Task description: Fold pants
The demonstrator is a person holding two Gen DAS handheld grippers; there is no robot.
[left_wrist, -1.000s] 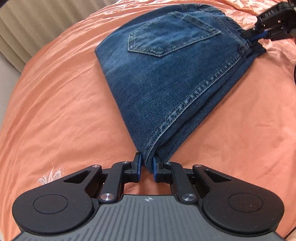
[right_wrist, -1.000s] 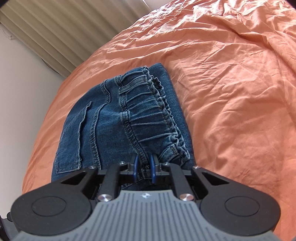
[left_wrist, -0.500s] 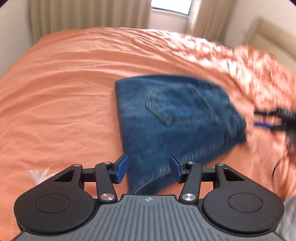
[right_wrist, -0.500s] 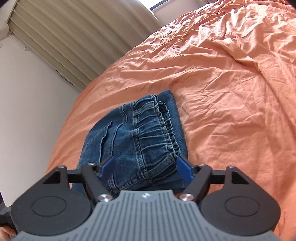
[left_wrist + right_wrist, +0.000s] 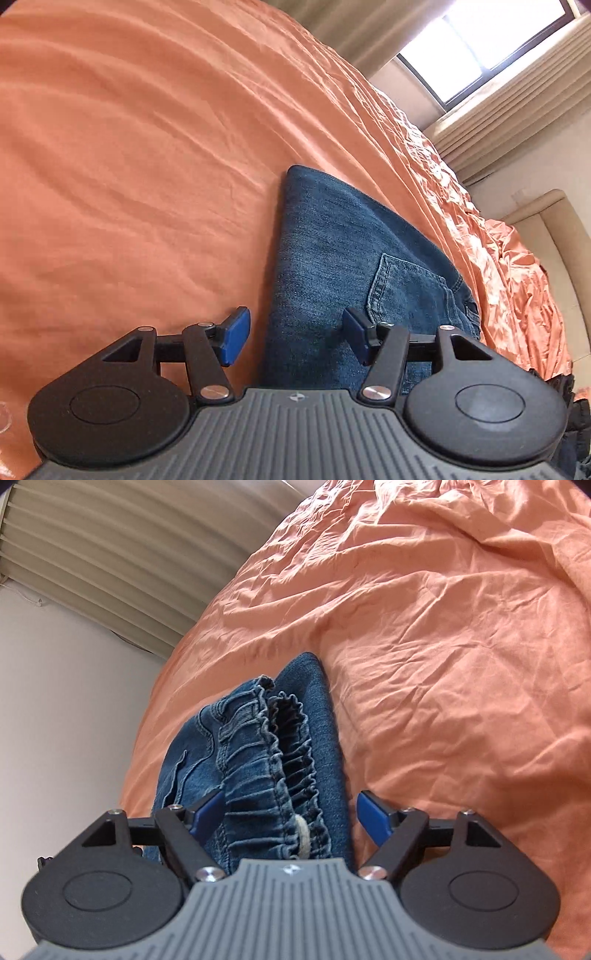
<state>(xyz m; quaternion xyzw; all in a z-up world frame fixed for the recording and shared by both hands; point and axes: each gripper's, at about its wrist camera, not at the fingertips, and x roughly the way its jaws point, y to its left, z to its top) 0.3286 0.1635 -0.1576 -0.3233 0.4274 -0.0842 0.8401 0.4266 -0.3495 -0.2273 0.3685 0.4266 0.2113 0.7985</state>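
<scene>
Lying flat on the orange bed cover (image 5: 129,166), the folded pants (image 5: 332,266) are just in front of both of your grippers. In the left wrist view the denim packet has a wedge form: its long axis goes away from the camera and it becomes narrow to a rounded corner at the far end. One back pocket (image 5: 406,288) looks upward on its right part. In the right wrist view you see the same pants (image 5: 317,738) from the waist side, and the long axis again goes away from you. The gathered elastic waistband (image 5: 269,768) points toward the camera, and a small pale label (image 5: 303,834) shows inside it.

Your left gripper (image 5: 291,338) has its jaws opening; the edge of the denim is seen between the blue pads (image 5: 234,336), but they do not press it. Your right gripper (image 5: 291,814) has its jaws opening too, wide on both sides of the waistband, and its pads (image 5: 373,818) stay apart from the cloth.

The cover has many wrinkles, more on the far side. Behind the bed you see pale pleated curtains (image 5: 92,554), a bright window (image 5: 480,48), a plain light wall (image 5: 55,720) and a beige padded headboard (image 5: 554,240)
</scene>
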